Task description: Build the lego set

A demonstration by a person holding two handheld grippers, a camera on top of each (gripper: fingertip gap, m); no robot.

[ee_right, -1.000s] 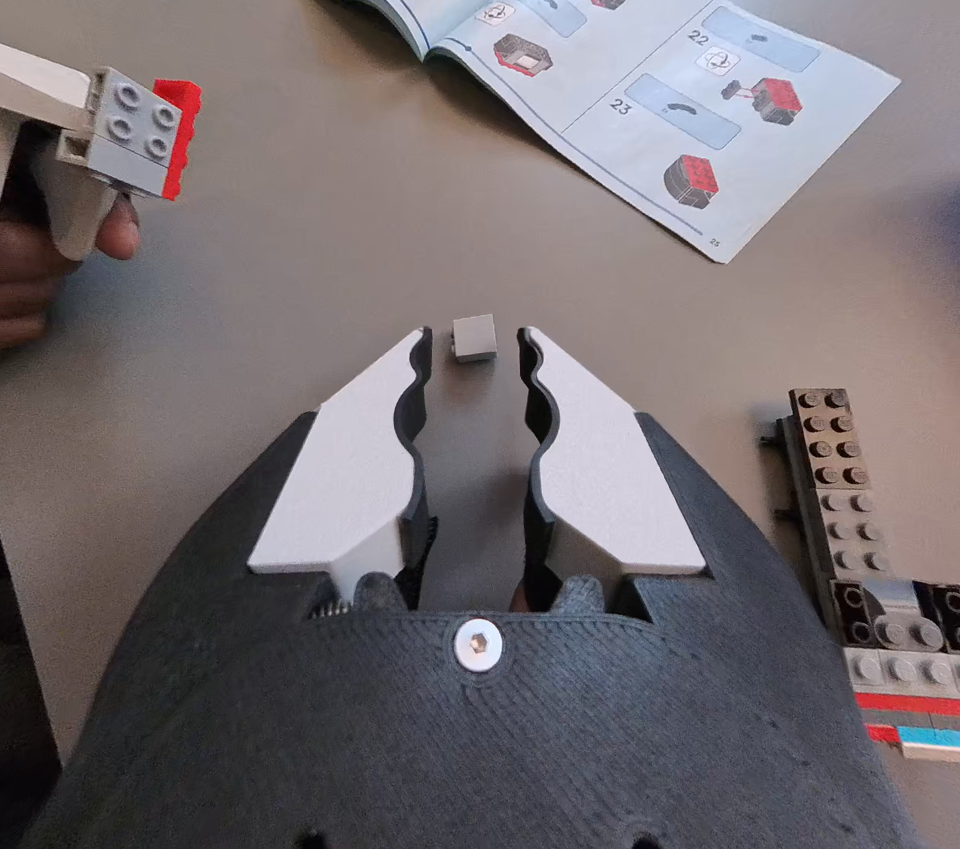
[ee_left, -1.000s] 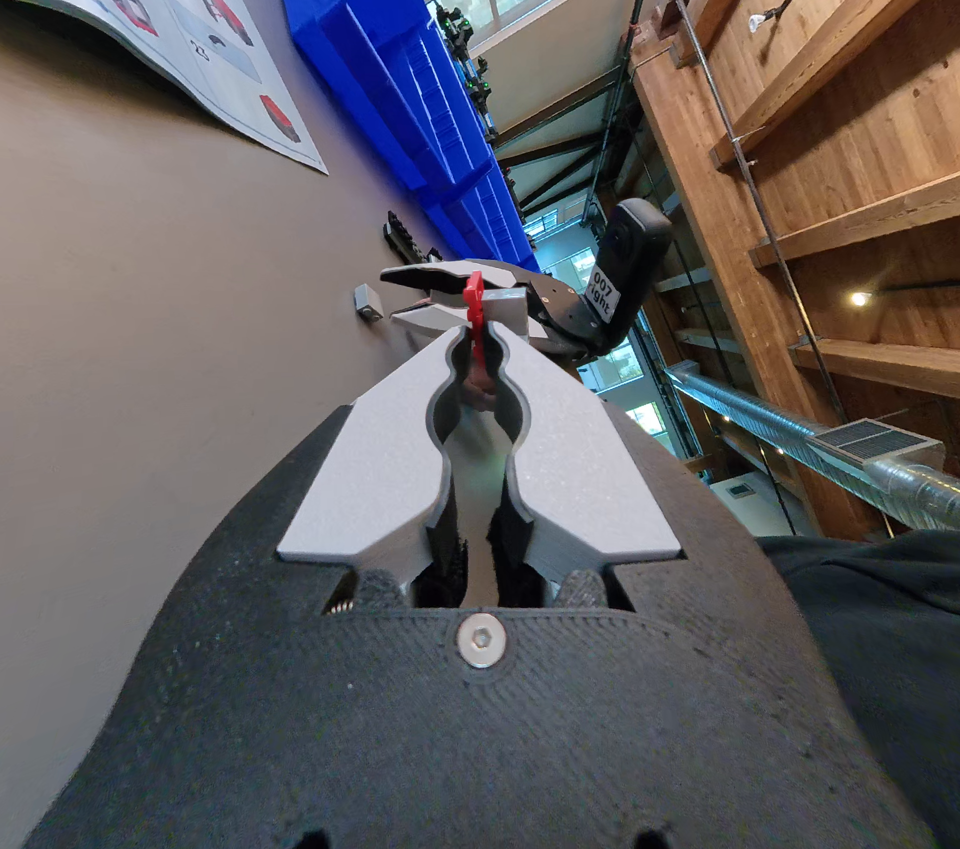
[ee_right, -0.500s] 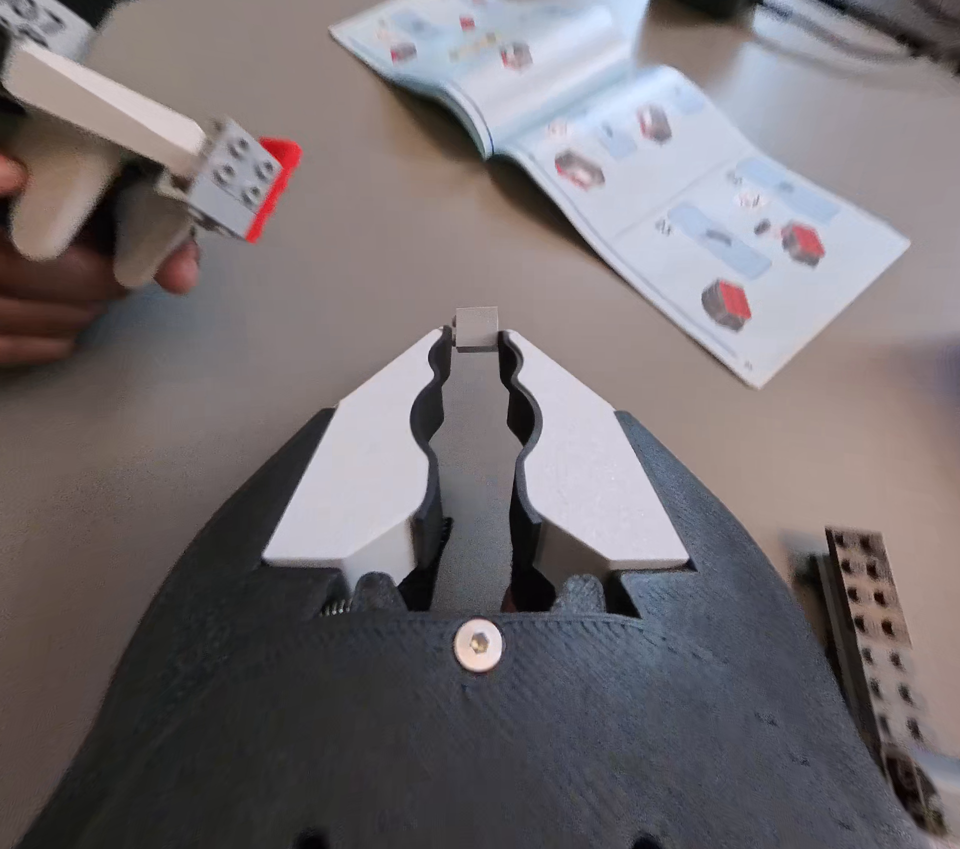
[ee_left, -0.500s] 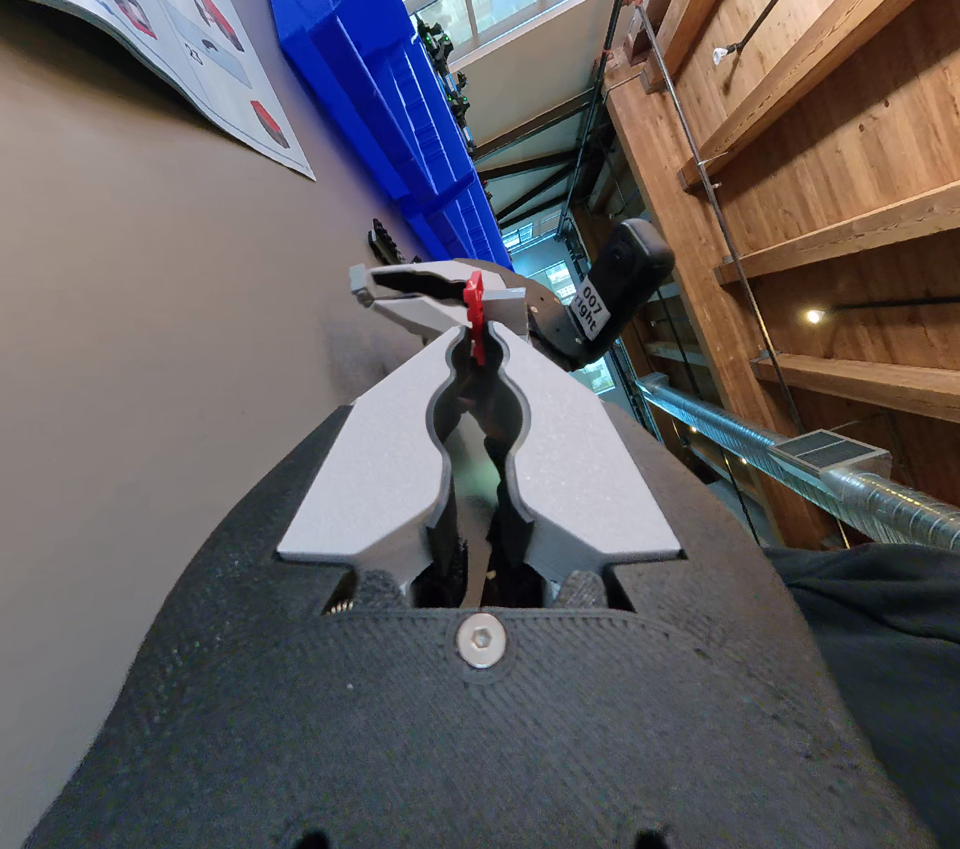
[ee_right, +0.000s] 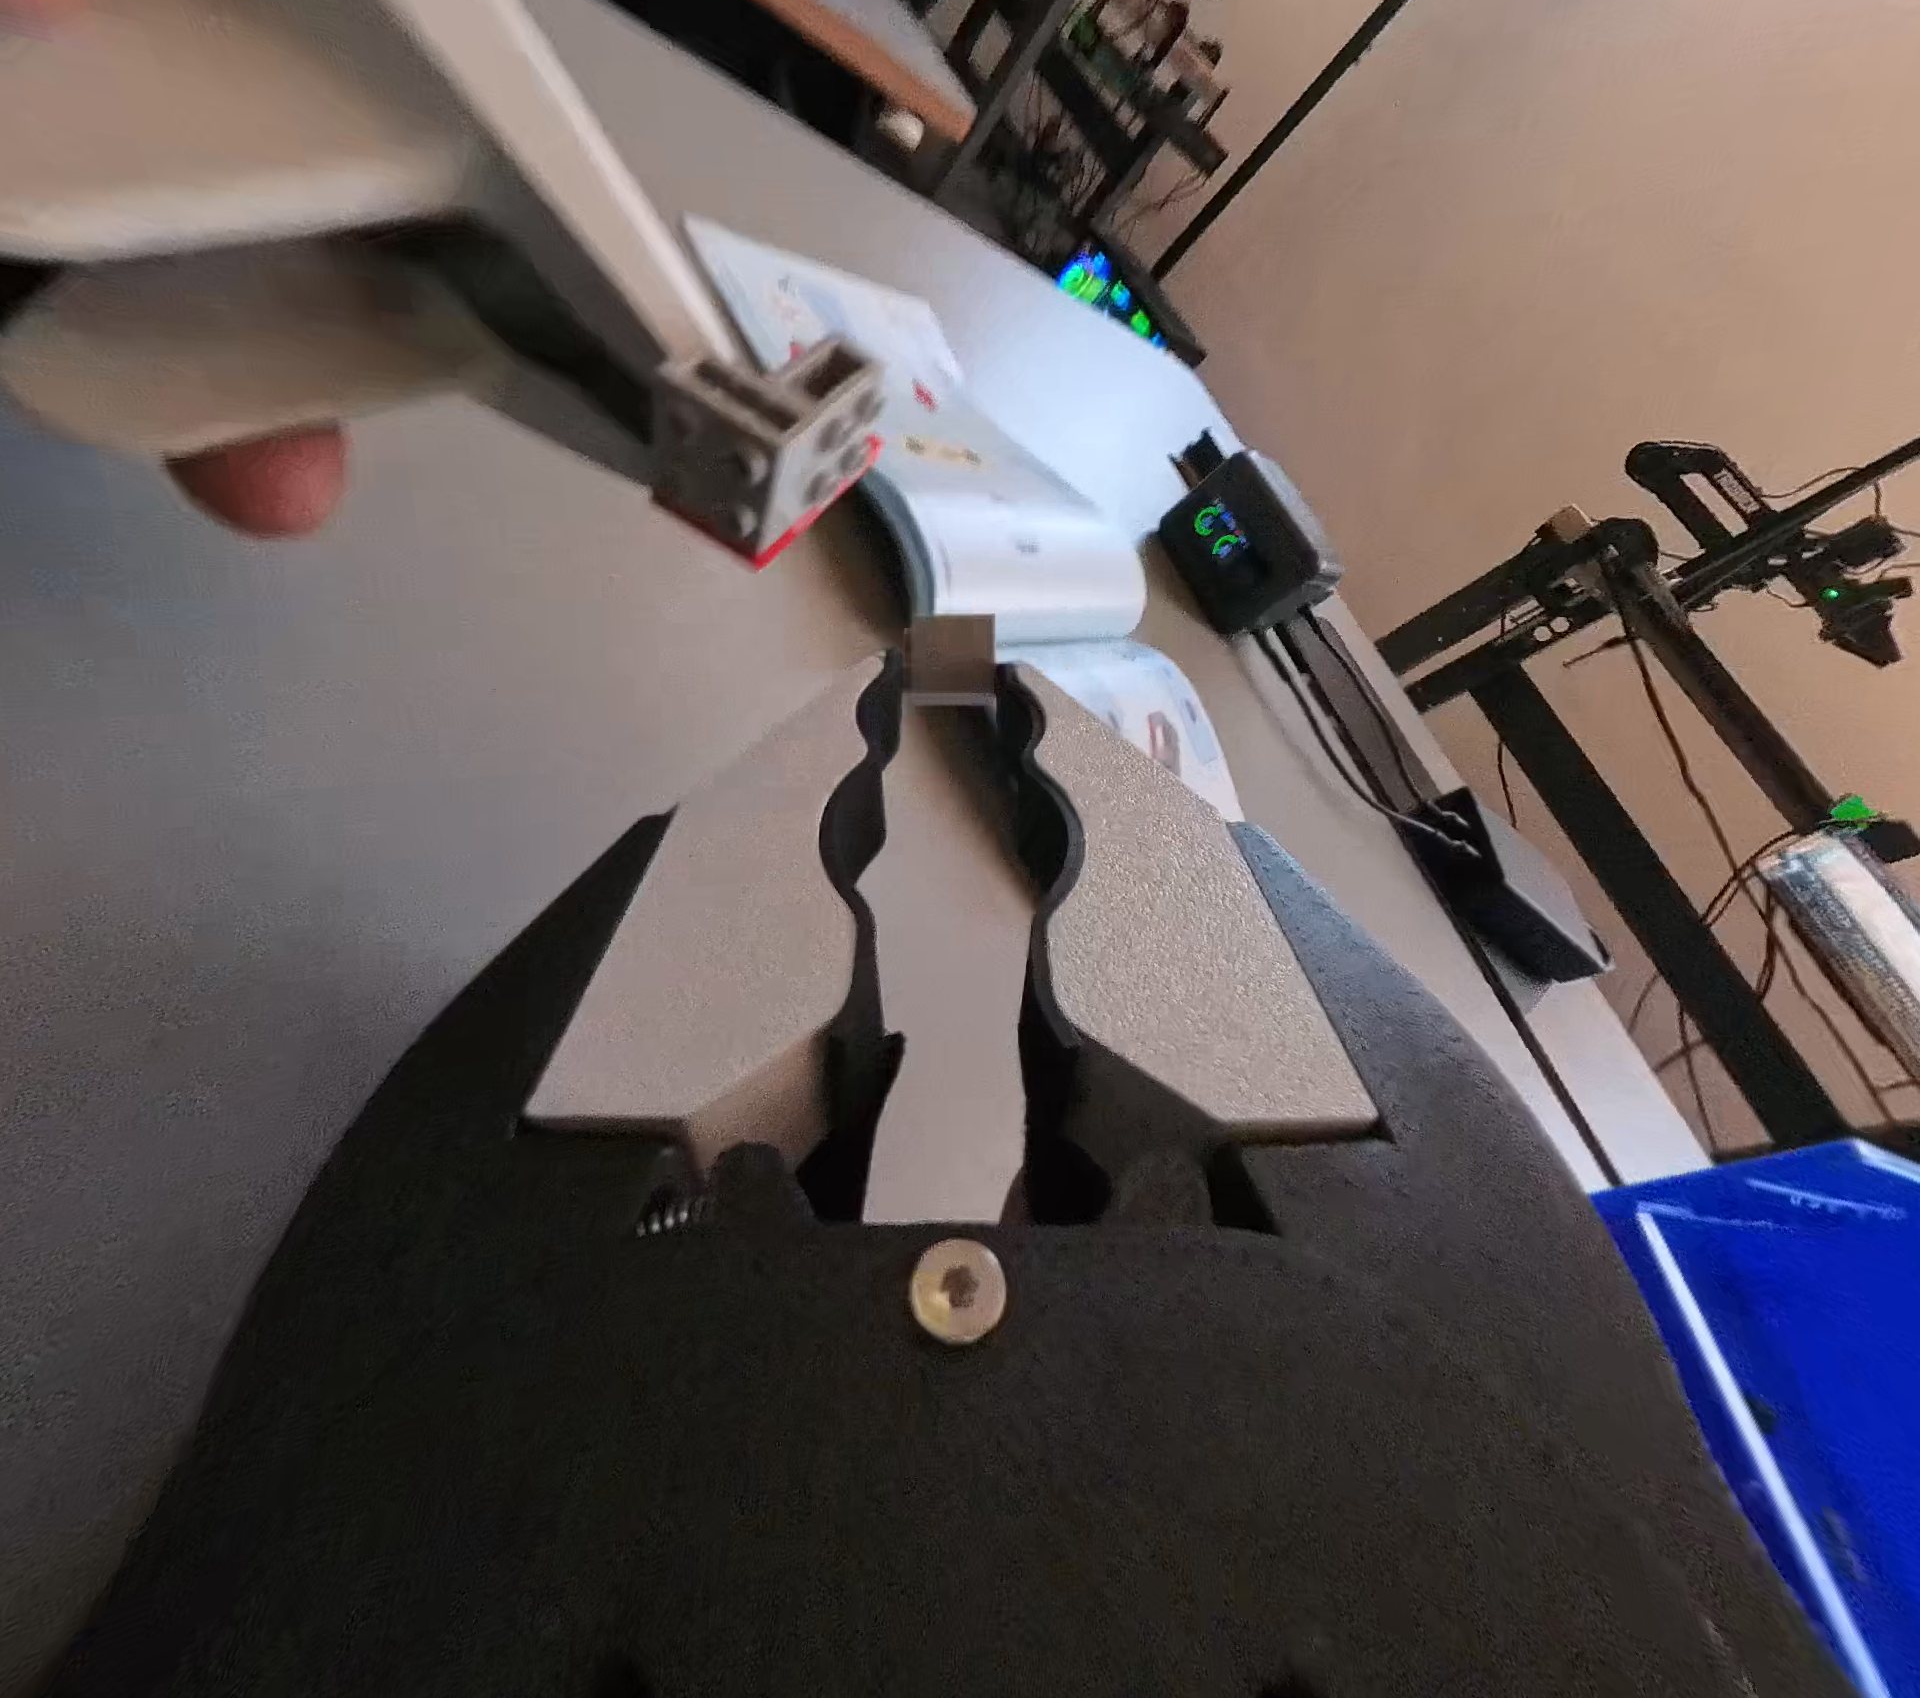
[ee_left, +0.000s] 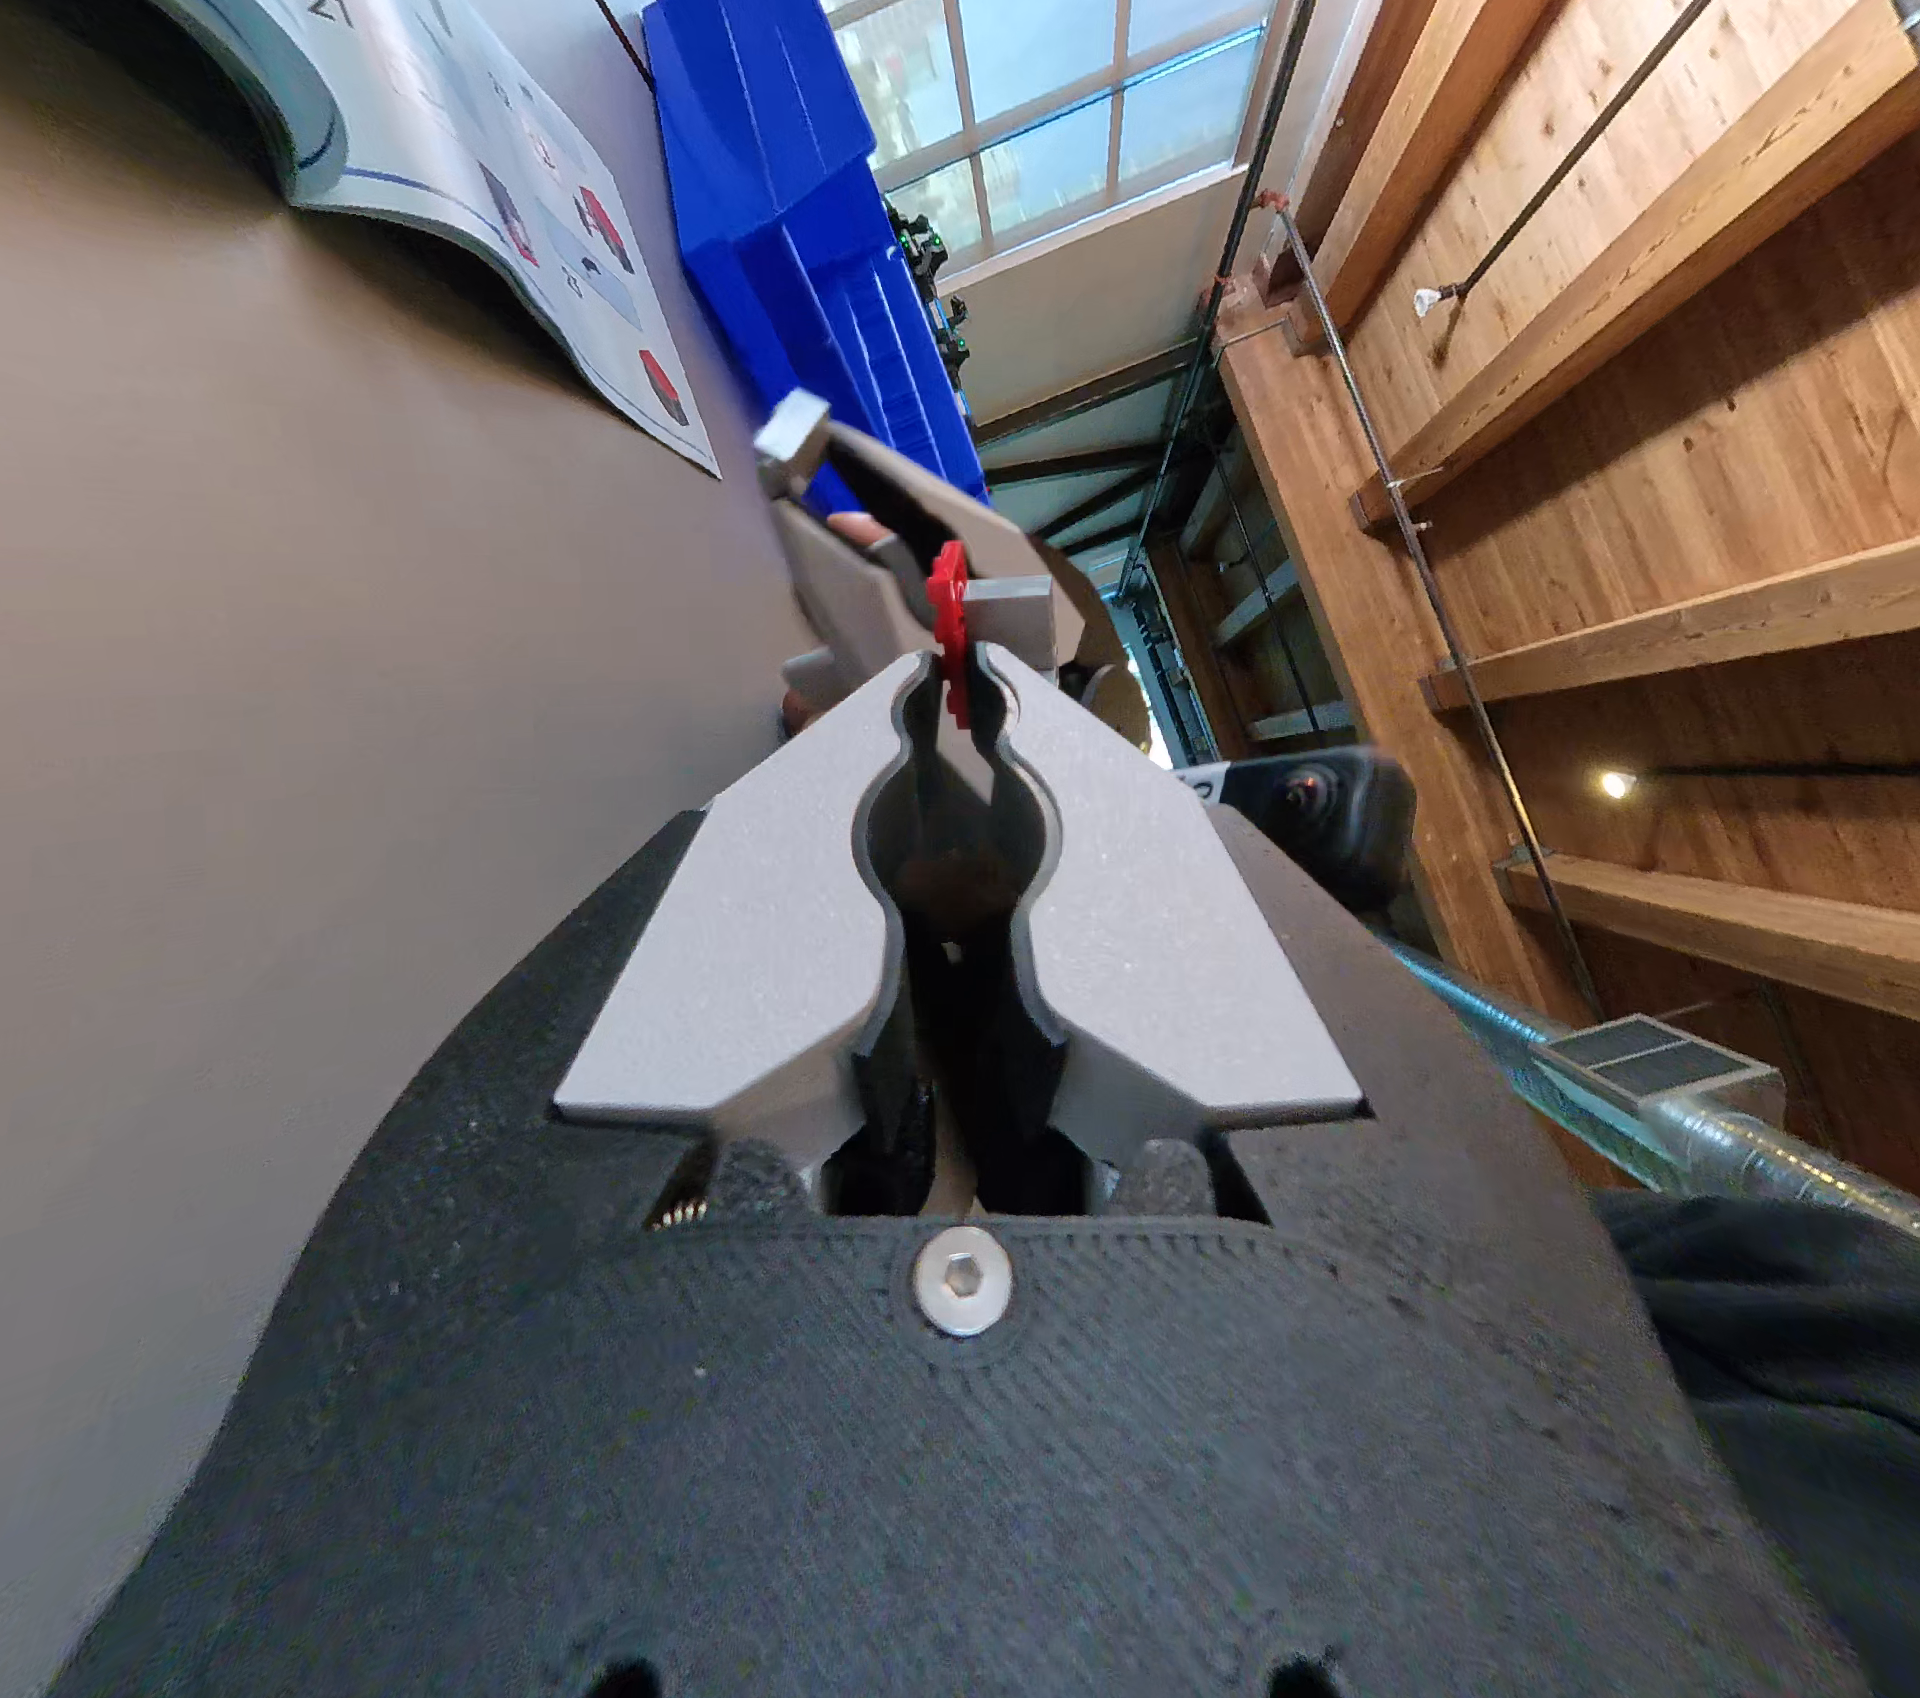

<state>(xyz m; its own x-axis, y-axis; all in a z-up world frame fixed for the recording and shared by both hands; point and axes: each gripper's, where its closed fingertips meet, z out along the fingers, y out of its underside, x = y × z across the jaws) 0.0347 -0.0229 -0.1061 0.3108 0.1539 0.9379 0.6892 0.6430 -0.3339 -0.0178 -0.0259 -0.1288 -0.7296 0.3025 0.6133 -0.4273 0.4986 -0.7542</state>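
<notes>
Broadly, the grey counter [ee_right: 312, 765] carries an open instruction booklet [ee_right: 997, 547], with blue bins [ee_left: 790, 214] at its far side. Above it, the left tongs [ee_left: 951, 661] clamp a grey-and-red brick assembly [ee_right: 774, 453], while the right tongs [ee_right: 951, 692] pinch a small grey brick [ee_right: 948, 659] just beside it, both lifted off the counter.
</notes>
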